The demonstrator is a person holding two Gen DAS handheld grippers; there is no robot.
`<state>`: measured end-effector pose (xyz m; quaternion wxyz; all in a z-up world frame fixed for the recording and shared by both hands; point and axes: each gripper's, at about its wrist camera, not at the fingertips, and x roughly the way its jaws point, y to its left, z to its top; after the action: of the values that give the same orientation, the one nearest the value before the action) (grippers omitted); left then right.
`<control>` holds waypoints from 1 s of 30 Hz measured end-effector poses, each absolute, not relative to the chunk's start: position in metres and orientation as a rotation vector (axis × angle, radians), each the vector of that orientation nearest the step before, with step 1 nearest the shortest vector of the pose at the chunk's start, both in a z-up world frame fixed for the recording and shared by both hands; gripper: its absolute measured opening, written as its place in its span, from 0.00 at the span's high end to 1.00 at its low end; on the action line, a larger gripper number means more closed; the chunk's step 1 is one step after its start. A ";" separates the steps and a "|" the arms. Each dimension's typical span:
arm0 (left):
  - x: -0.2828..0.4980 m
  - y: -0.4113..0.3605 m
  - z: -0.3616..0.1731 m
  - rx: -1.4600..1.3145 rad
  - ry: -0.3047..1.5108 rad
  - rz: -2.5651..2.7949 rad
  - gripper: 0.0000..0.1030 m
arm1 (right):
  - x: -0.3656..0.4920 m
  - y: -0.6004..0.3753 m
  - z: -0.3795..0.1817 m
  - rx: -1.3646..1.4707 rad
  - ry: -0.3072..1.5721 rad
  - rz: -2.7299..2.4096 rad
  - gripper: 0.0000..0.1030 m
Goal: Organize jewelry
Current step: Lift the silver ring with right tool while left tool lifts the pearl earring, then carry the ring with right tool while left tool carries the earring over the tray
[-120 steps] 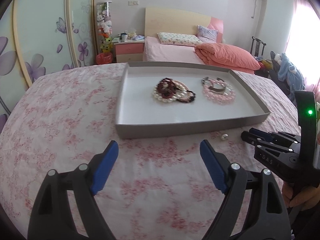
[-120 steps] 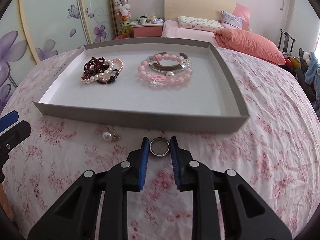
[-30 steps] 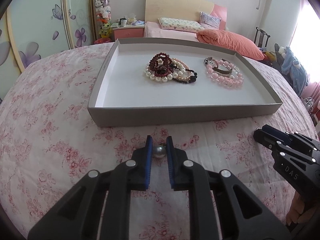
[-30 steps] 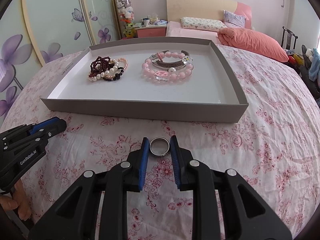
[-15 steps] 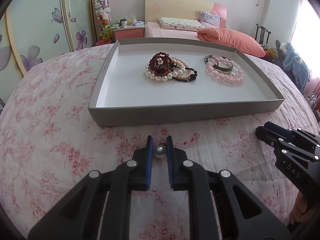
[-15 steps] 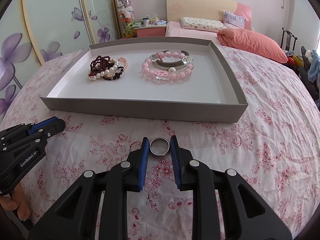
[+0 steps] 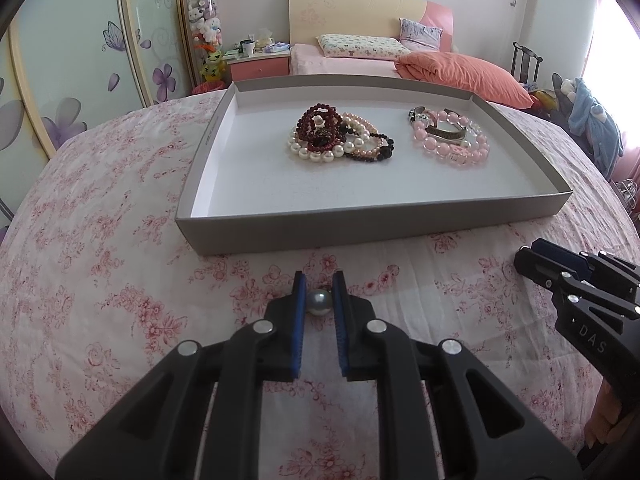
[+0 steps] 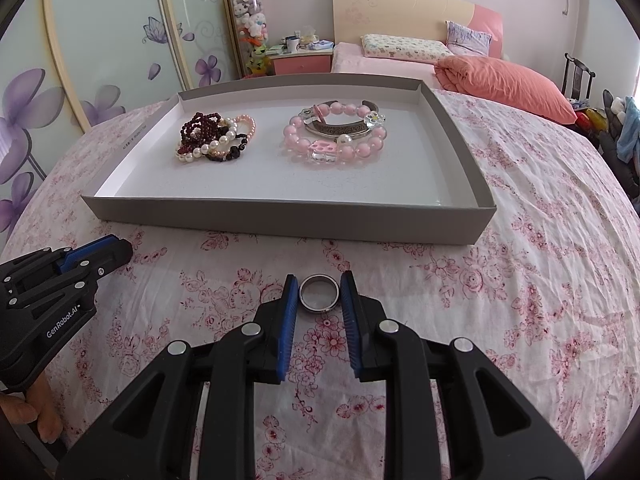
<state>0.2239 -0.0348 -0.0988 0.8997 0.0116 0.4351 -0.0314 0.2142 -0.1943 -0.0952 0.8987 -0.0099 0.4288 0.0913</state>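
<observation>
Only the left wrist view shows the grey pearl point(image 7: 319, 303), pinched between the blue pads of the left hand-held gripper point(image 7: 319, 280). Only the right wrist view shows the silver ring point(image 8: 319, 293), clamped at the tips of the right hand-held gripper point(image 8: 319, 282). Both hover over the floral bedspread point(image 8: 540, 280), just short of the grey tray point(image 8: 280, 220) holding bracelets point(image 8: 336, 138).

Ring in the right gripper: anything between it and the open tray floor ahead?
Only the tray's near wall lies across the path; the ring, clamped in the right gripper, must go over it. Beyond it the floor is bare short of the pink bead bracelet.
</observation>
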 end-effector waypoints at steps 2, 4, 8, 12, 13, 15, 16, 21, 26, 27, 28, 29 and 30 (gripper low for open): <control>0.224 -0.035 -0.099 0.023 0.900 -0.065 0.86 | 0.214 -0.194 -0.095 -0.022 0.888 0.189 0.78; 0.224 -0.035 -0.099 0.023 0.900 -0.065 0.86 | 0.214 -0.195 -0.095 -0.017 0.886 0.190 0.78; 0.223 -0.034 -0.098 0.011 0.897 -0.073 0.87 | 0.214 -0.200 -0.093 0.035 0.874 0.192 0.78; 0.218 -0.027 -0.093 -0.013 0.871 -0.064 0.87 | 0.203 -0.199 -0.078 0.040 0.791 0.188 0.78; 0.216 -0.026 -0.089 -0.013 0.856 -0.062 0.87 | 0.199 -0.197 -0.071 0.037 0.757 0.191 0.78; 0.209 -0.026 -0.077 0.000 0.794 -0.052 0.87 | 0.192 -0.195 -0.056 0.024 0.684 0.189 0.78; 0.206 -0.027 -0.072 0.003 0.771 -0.049 0.87 | 0.188 -0.192 -0.048 0.018 0.645 0.187 0.78; 0.189 -0.034 -0.038 0.042 0.594 -0.015 0.87 | 0.171 -0.181 -0.017 -0.011 0.455 0.166 0.78; 0.188 -0.036 -0.015 0.047 0.509 -0.012 0.87 | 0.171 -0.177 -0.002 -0.004 0.383 0.163 0.78; 0.190 -0.037 -0.012 0.048 0.502 -0.012 0.87 | 0.173 -0.179 0.000 -0.001 0.382 0.162 0.78; 0.192 -0.039 -0.010 0.049 0.496 -0.014 0.87 | 0.174 -0.179 0.001 0.001 0.380 0.161 0.78; 0.192 -0.039 -0.008 0.052 0.492 -0.015 0.87 | 0.177 -0.178 0.002 0.004 0.378 0.159 0.78; 0.194 -0.041 -0.006 0.056 0.485 -0.014 0.87 | 0.179 -0.178 0.002 0.007 0.377 0.158 0.78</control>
<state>0.1935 -0.0408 -0.0063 0.9704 0.0276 0.2400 -0.0068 0.1794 -0.1783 0.0024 0.9792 0.0034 0.1870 0.0784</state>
